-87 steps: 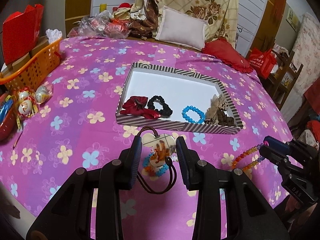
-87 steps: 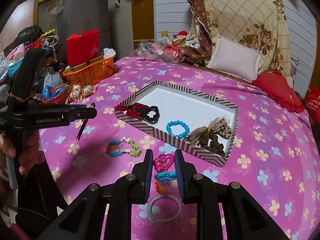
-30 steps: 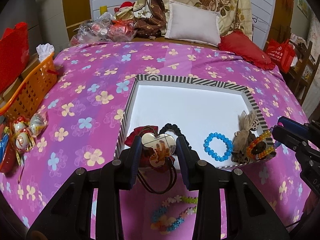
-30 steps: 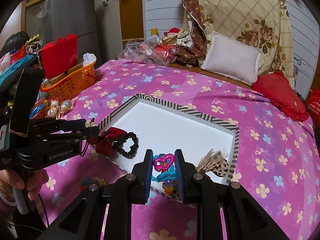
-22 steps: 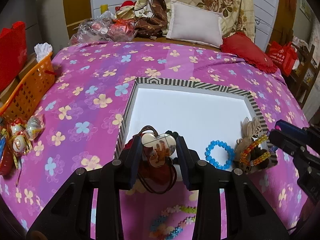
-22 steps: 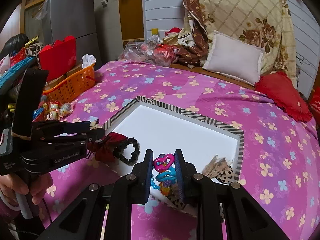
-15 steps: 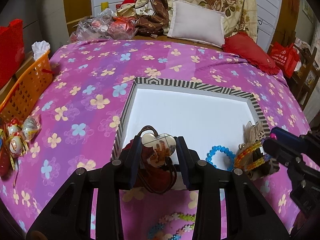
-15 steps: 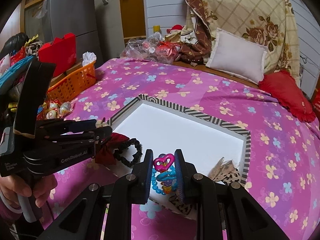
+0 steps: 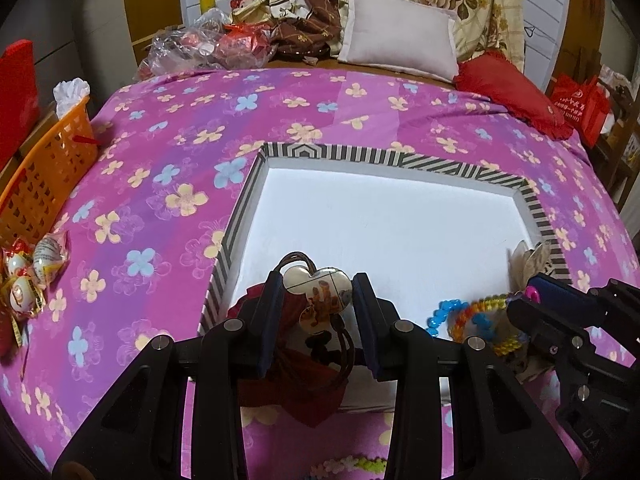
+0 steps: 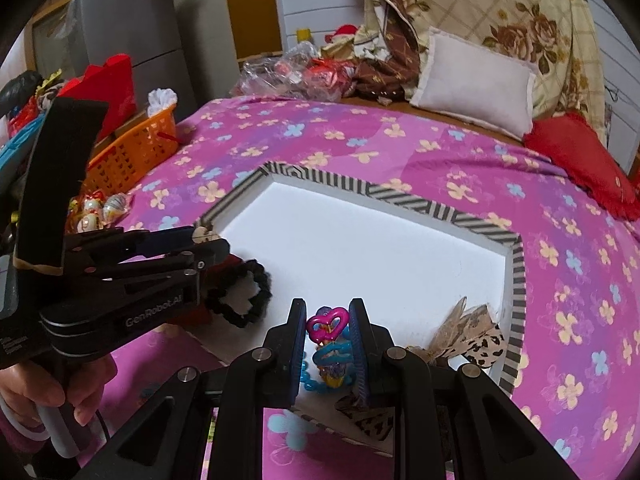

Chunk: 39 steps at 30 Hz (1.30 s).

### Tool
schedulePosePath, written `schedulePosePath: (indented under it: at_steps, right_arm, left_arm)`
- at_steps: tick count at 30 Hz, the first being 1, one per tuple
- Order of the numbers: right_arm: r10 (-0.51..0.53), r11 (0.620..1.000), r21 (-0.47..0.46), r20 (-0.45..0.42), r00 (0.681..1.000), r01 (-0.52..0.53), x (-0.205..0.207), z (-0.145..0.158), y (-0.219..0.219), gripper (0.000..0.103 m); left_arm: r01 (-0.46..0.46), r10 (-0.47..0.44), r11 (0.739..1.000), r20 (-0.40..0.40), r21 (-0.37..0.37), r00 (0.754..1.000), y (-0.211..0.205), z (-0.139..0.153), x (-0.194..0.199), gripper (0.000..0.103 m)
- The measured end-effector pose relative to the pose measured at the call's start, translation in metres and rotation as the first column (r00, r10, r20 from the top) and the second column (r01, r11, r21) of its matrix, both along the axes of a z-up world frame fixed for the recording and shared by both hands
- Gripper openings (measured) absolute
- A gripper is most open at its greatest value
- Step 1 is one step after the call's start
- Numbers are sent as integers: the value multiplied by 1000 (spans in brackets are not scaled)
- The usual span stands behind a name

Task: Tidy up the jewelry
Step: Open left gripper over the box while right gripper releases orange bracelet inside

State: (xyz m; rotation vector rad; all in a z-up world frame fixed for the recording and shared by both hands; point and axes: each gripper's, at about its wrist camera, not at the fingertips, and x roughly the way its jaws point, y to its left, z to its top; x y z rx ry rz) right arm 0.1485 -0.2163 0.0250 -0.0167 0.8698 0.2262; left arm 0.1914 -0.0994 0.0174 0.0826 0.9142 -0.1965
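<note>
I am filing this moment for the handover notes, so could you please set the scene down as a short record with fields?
surface: bed with pink flowered cover
container: striped-rim tray, white floor, near end occupied
left claw: shut on a heart-shaped hair tie, over the tray's near left corner
right claw: shut on a string of coloured hearts, over the tray's near edge
already in tray: black scrunchie, blue bead bracelet, leopard bow
outside tray: flower bead bracelet on the cover

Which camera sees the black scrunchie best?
The right wrist view: the black scrunchie lies in plain sight in the striped tray. In the left wrist view the left gripper and its hair tie almost hide it.
</note>
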Motion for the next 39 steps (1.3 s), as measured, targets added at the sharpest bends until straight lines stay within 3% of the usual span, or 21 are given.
schedulePosePath:
  at_steps: [13,23,25,27,32,35,37,39]
  right_arm:
    - [-74,997,-43,-72,995,71,12,-39,-21,21]
    - [-81,994,-84,-83,993,74,8,-48,-17,21]
    - [-88,994,-77,-87,992,81,8,-49,-18,25]
    - [-91,994,-67,-83,992,86,6,-49,-19,40]
    - [-87,995,-62,-70,994,82,1,-45,-16,43]
    - [-91,995,-56,-62,994,88,-3,-40,-16,43]
    - [-97,994,-50,-53,994,94,-6,-36,-17,43]
    - [-103,994,-45,-39,994,101,-11,-30,-18,45]
  left_arm:
    - [-9,10,999,-29,32,1000,-3,-23,7,34]
    - [-19,20,999,-36,38,999,-2,-29,7,34]
    - [-23,24,999,-36,30,999,0,-28,6,34]
    - [-25,26,999,-43,24,999,2,-28,6,35]
    - [-25,26,1000,-48,11,999,4,-26,4,36]
    - [-21,21,1000,-46,-12,999,5,-22,0,49]
    - [-21,20,999,-37,-29,999,7,-17,-3,65]
    - [-20,19,999,-27,-39,999,8,-11,-7,65]
